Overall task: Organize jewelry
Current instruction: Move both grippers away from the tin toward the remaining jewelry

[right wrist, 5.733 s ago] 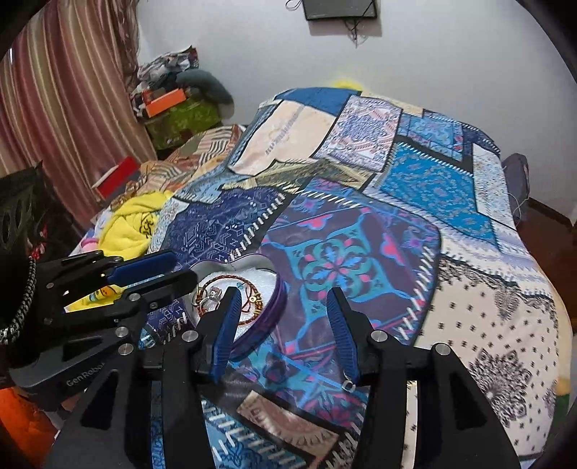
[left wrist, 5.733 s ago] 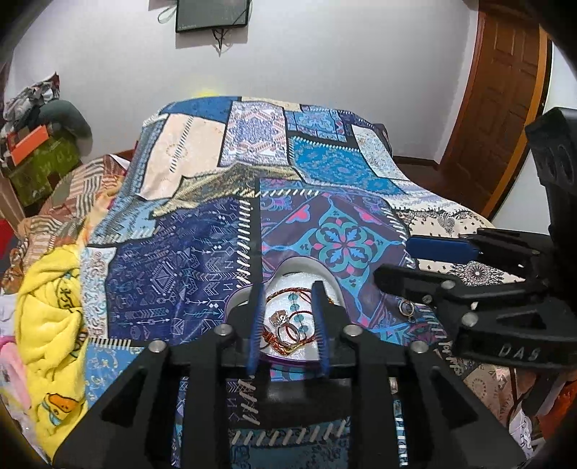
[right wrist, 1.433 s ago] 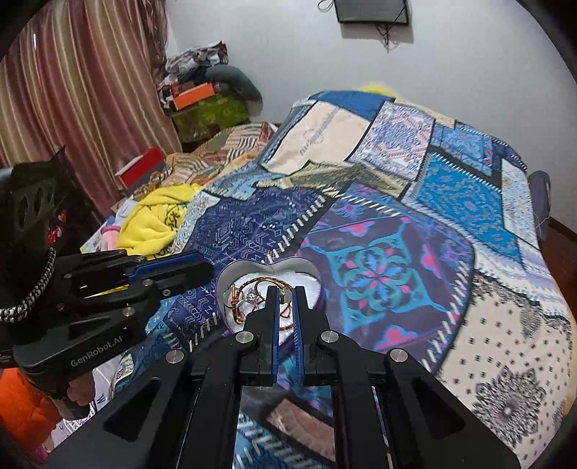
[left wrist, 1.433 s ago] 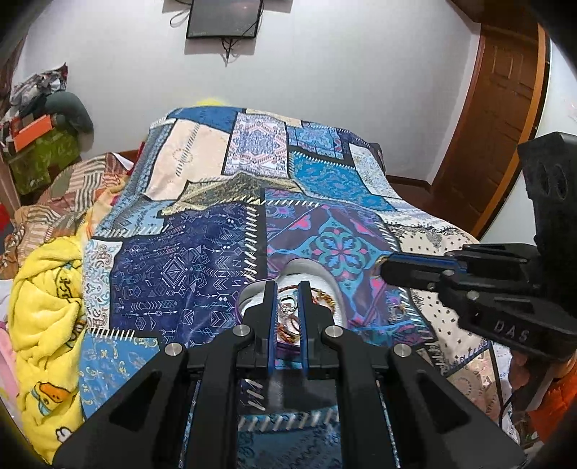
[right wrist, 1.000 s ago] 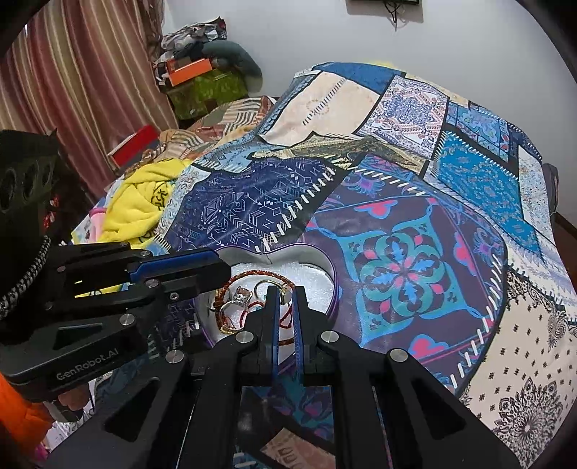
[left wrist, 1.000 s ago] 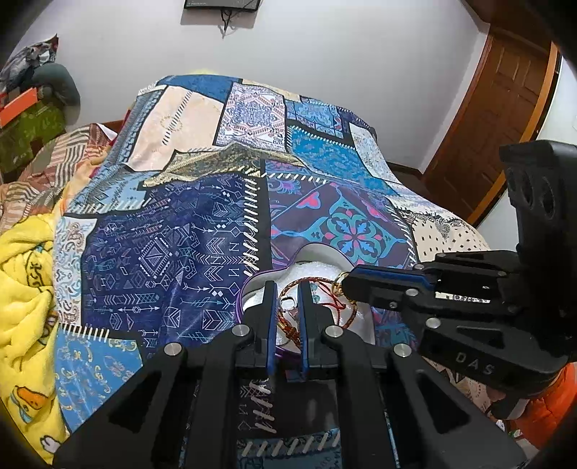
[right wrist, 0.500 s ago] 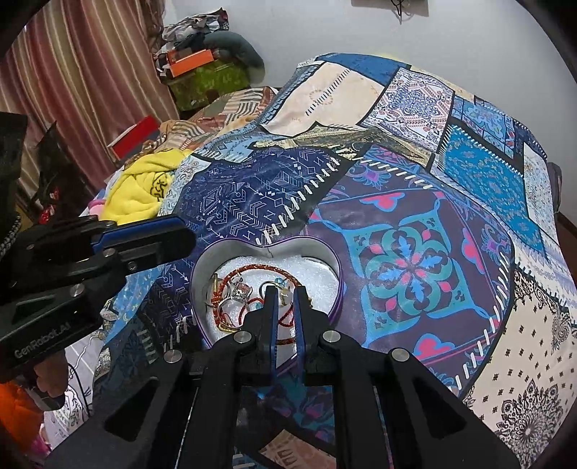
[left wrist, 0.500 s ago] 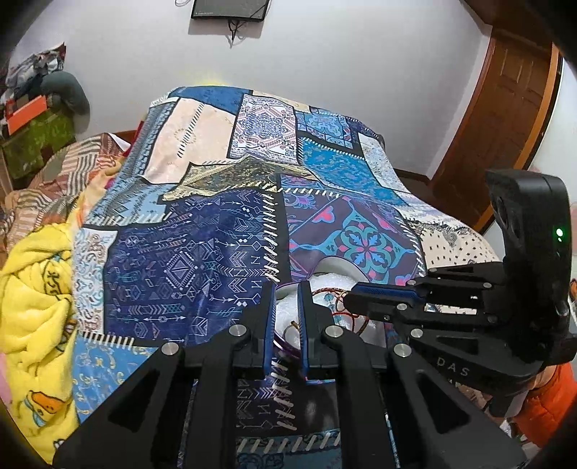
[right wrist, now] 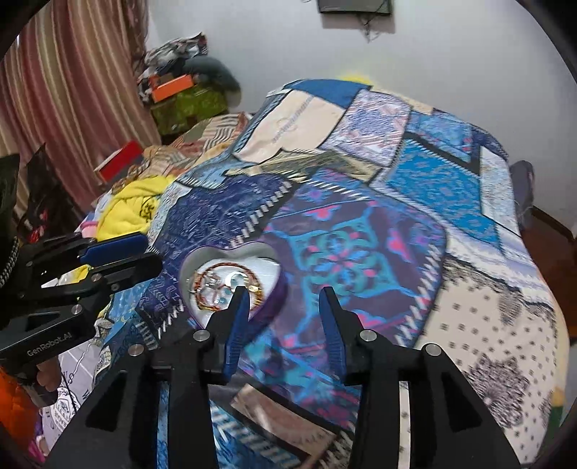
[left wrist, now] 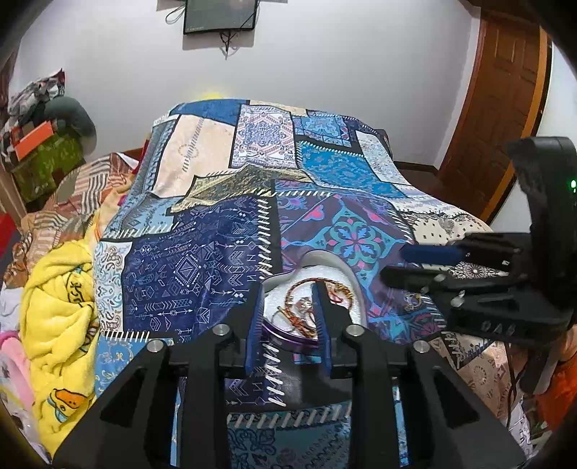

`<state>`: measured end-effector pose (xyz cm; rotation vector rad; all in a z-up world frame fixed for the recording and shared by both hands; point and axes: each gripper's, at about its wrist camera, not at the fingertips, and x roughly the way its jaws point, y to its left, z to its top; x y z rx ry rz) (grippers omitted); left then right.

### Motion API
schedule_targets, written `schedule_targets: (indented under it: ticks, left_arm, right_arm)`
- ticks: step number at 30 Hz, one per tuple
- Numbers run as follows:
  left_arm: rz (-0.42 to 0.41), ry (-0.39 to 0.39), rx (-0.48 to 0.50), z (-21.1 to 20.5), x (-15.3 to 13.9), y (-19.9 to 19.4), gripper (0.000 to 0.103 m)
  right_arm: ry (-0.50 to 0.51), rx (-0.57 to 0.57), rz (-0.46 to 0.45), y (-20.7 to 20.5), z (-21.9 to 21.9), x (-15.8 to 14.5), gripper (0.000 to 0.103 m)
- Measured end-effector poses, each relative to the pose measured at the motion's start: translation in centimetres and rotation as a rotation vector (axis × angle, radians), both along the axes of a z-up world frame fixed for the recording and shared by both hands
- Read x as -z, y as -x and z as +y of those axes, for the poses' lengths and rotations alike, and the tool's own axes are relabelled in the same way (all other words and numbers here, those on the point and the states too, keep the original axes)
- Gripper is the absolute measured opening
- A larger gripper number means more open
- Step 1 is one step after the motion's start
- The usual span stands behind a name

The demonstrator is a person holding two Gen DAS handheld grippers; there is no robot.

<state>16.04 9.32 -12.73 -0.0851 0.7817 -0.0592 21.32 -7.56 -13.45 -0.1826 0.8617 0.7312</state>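
Note:
A purple heart-shaped box (right wrist: pixel 268 252) with a white lining sits on the patchwork bedspread (right wrist: pixel 360 223). It holds a tangle of bracelets, rings and chains (right wrist: pixel 216 285). In the left wrist view the box (left wrist: pixel 355 285) lies just beyond my left gripper (left wrist: pixel 288 292), which is open and empty, with the jewelry (left wrist: pixel 306 306) between its fingers. My right gripper (right wrist: pixel 285 292) is open and empty, just right of the box. A small piece of jewelry (left wrist: pixel 413 297) lies on the bedspread right of the box.
A yellow blanket (left wrist: pixel 57 310) is heaped at the bed's left side. Clothes and an orange box (right wrist: pixel 171 86) are piled on a green bundle by the striped curtain (right wrist: pixel 72 79). A wooden door (left wrist: pixel 505 108) stands at the right. A wall screen (left wrist: pixel 220 14) hangs above.
Both grippers were shut half a second ago and are open now. The right gripper has shifted right, off the box.

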Motion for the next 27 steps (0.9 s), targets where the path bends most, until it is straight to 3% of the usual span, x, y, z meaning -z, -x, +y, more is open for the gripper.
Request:
schedule_targets:
  ticks: [13,27]
  left_arm:
    - [-0.006,-0.034,0.069,-5.1,-1.3,0.7,0.038]
    - [0.098,-0.010,0.178,-11.3,2.6,-2.6,0.038]
  right_arm:
    - [-0.024,0.131,-0.005,0.0,-7.4,-0.7,0.039]
    - [0.036,0.182,0.110,-1.7,-12.1,4.4,0.039]
